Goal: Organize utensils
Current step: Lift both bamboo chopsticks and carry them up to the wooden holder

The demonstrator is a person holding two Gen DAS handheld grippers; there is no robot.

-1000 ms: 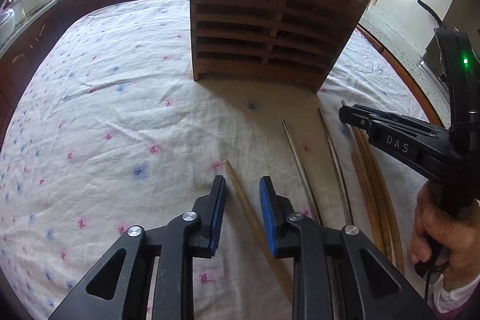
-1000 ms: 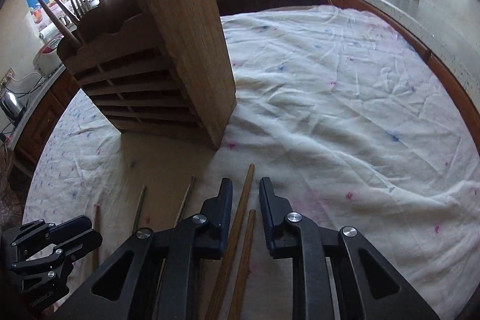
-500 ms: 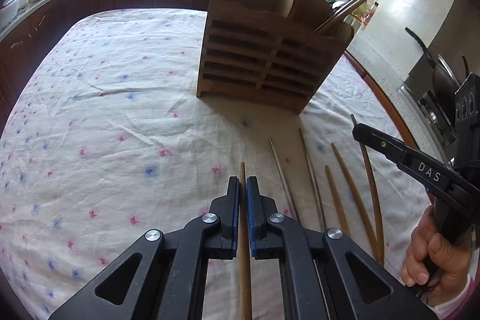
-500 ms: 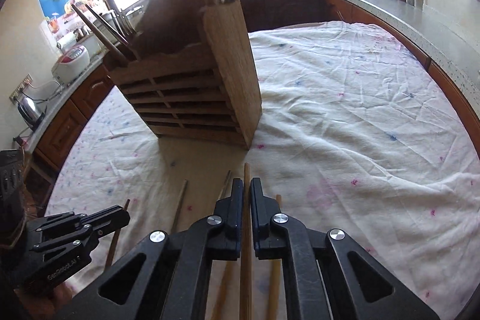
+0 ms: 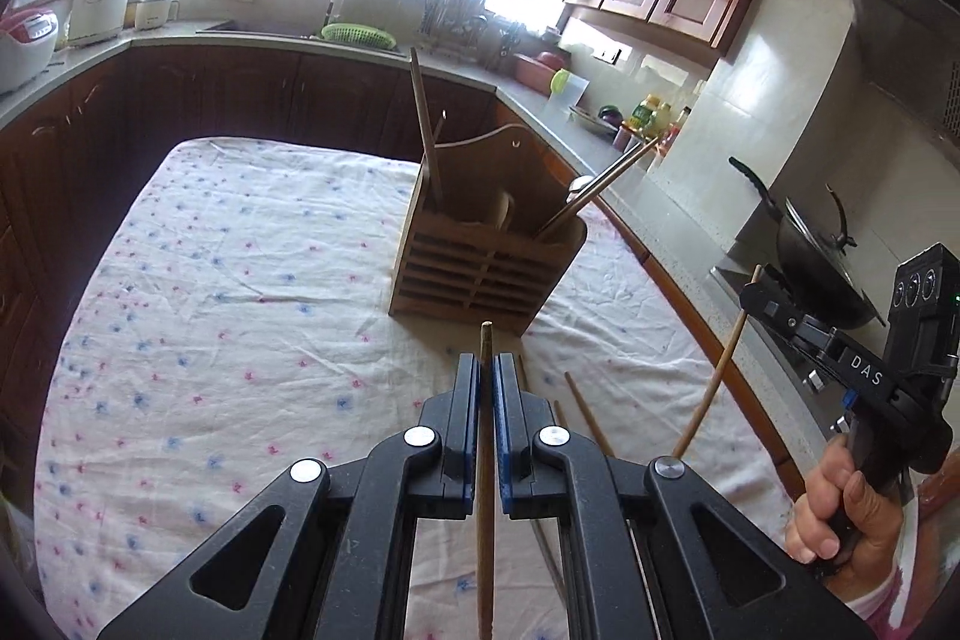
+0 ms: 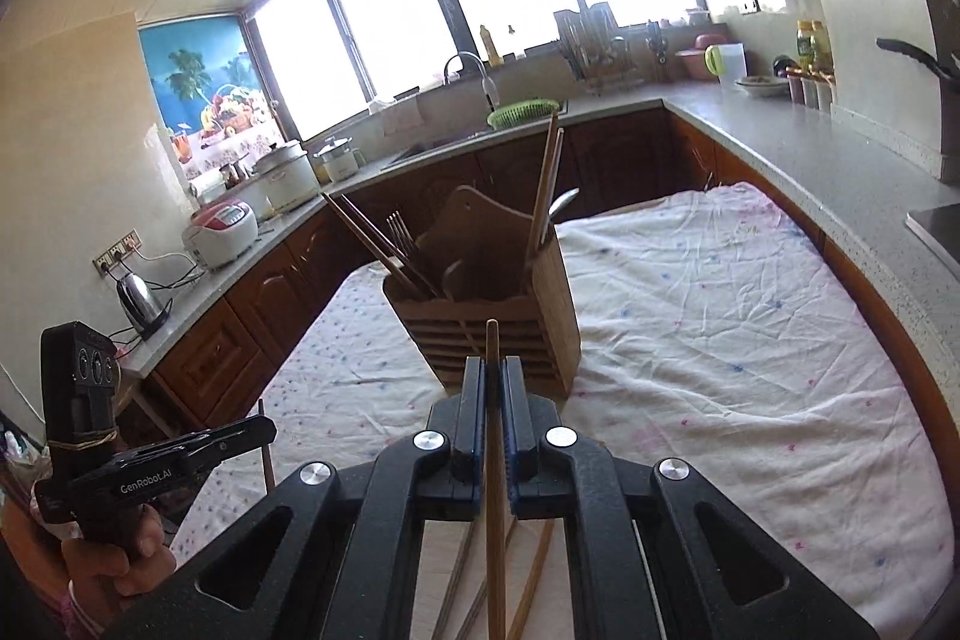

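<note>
My left gripper (image 5: 486,370) is shut on a wooden chopstick (image 5: 485,460) and holds it above the table. My right gripper (image 6: 493,373) is shut on another wooden chopstick (image 6: 494,460), also lifted; it shows at the right of the left wrist view (image 5: 753,289), its chopstick (image 5: 714,382) hanging down. The wooden utensil holder (image 5: 486,268) stands ahead on the table with chopsticks and a spoon in it; it also shows in the right wrist view (image 6: 498,304). Several chopsticks (image 5: 585,415) still lie on the cloth below the grippers.
The table has a white flowered cloth (image 5: 228,316). Dark wooden cabinets and grey counters (image 6: 798,142) ring it. A wok (image 5: 822,274) sits on the stove at the right. Rice cookers (image 6: 222,232) and a kettle (image 6: 141,304) stand on the left counter.
Both grippers closed on a chopstick each, then rose from the cloth with them. The views now look over the holder and kitchen instead of down at the table.
</note>
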